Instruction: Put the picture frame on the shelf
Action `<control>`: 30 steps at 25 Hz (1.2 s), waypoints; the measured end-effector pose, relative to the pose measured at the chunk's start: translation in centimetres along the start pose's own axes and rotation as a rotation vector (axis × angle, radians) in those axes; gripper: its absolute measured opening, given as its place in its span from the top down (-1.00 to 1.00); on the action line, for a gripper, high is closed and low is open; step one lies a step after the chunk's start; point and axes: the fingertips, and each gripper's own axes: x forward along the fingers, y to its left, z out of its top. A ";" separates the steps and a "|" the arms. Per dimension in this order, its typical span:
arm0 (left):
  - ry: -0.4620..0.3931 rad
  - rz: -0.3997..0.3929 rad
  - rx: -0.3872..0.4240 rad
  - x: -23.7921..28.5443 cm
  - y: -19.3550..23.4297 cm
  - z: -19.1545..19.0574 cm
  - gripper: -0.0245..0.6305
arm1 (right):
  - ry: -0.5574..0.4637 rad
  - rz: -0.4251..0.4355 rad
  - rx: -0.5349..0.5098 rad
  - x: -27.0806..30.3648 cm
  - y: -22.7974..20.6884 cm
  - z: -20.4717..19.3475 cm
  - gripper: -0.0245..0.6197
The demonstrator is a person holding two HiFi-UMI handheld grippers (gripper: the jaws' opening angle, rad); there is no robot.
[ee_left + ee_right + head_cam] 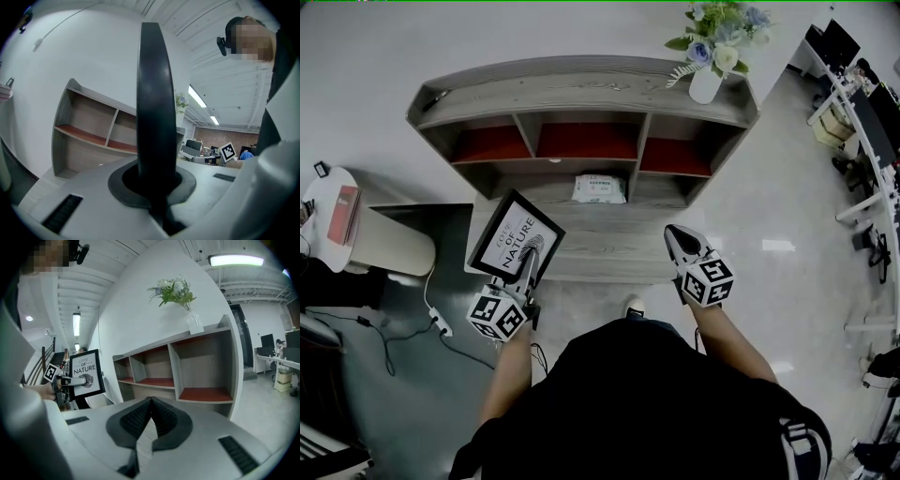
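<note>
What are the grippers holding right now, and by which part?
The left gripper holds the picture frame by a side edge; the right gripper holds nothing.

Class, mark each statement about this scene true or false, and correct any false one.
1. The left claw grips the black-framed "Nature" picture. True.
2. The right claw holds the white vase of flowers. False: it is shut and empty; the vase stands atop the grey wooden shelf unit.
3. The picture already stands on the shelf unit. False: it is held in front, apart from it.
4. A white packet lies on the shelf unit's lower level. True.
</note>
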 end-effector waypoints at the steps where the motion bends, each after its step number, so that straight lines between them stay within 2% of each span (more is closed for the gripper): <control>1: 0.000 0.005 0.000 0.4 0.1 0.1 0.84 | 0.000 0.007 -0.002 0.4 -0.3 0.2 0.88; 14: 0.000 0.053 -0.001 5.5 -0.1 0.7 0.84 | 0.022 0.065 -0.004 3.5 -4.7 1.4 0.88; 30: -0.033 0.087 0.007 10.4 -1.0 1.9 0.84 | 0.019 0.093 -0.021 4.6 -10.2 3.1 0.88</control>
